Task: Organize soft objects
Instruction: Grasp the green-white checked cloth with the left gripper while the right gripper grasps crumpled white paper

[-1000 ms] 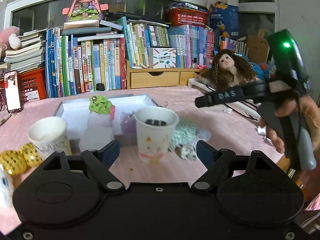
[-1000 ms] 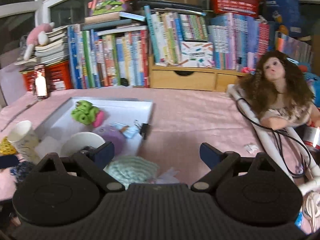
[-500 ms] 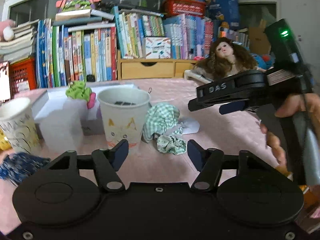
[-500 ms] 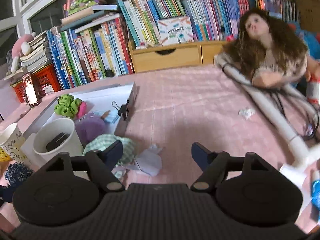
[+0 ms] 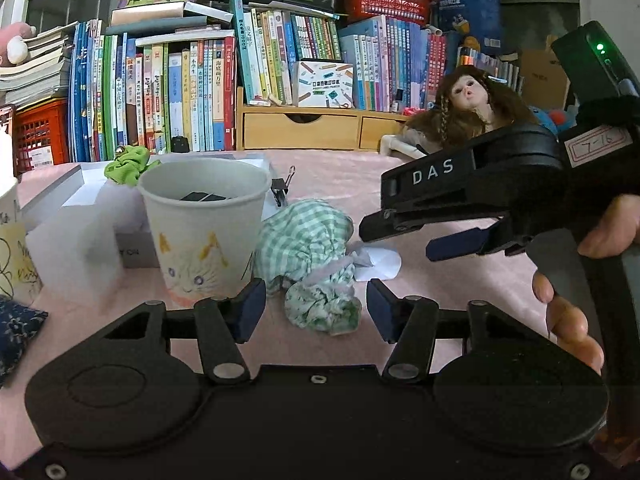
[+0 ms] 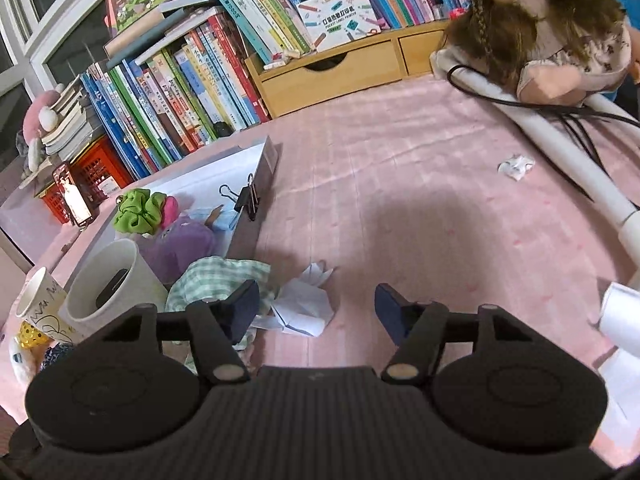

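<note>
We bring 2 handheld grippers down on a green checked cloth bundle (image 5: 310,268) lying on the pink table (image 6: 420,200), just beside the cat-print paper cup (image 5: 204,236). The left gripper (image 5: 316,308) has just been closing; the bundle's crumpled end sits between its pads, but we see no contact yet. The right gripper (image 6: 316,310), also narrowing, hovers unclenched over a white paper scrap (image 6: 304,308) and grasps nothing. In the white tray (image 6: 260,168) behind, a green scrunchie (image 6: 138,210) and a purple plush (image 6: 180,246) already lie sorted. We judge the job partly done: the bundle remains to be lifted and stowed.
</note>
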{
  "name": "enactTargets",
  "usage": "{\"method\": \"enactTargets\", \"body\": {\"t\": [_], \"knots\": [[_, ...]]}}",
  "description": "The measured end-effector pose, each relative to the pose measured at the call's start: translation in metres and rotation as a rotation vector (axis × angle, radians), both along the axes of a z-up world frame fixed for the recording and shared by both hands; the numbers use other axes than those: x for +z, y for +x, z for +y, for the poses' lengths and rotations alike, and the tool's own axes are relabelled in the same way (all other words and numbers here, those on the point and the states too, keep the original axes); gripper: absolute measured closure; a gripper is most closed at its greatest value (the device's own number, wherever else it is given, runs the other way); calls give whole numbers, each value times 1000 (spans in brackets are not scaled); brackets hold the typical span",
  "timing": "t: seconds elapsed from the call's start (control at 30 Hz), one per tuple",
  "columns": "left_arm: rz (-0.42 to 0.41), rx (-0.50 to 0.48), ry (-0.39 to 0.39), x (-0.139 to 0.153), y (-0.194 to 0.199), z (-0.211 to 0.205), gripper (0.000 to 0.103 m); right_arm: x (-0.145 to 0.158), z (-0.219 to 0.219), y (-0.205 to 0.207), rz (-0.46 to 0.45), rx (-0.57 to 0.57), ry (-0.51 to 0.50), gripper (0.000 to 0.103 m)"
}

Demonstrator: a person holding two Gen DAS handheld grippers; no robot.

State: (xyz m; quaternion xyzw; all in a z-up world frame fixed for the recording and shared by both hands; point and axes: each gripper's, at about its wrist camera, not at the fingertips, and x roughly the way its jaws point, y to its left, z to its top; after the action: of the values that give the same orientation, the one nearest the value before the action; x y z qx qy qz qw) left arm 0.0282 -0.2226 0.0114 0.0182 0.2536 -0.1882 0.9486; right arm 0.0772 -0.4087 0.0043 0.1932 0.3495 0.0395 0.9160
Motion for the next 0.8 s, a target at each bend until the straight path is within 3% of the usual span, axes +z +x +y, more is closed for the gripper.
{"method": "enactTargets", "body": {"t": [0.4, 0.8], "knots": [[43, 31, -13, -7, 21, -10, 57, -4, 2, 9, 26, 20, 17, 43], [68, 35, -28, -13, 30, -15, 58, -5, 6, 13, 44, 41, 29, 51]]}}
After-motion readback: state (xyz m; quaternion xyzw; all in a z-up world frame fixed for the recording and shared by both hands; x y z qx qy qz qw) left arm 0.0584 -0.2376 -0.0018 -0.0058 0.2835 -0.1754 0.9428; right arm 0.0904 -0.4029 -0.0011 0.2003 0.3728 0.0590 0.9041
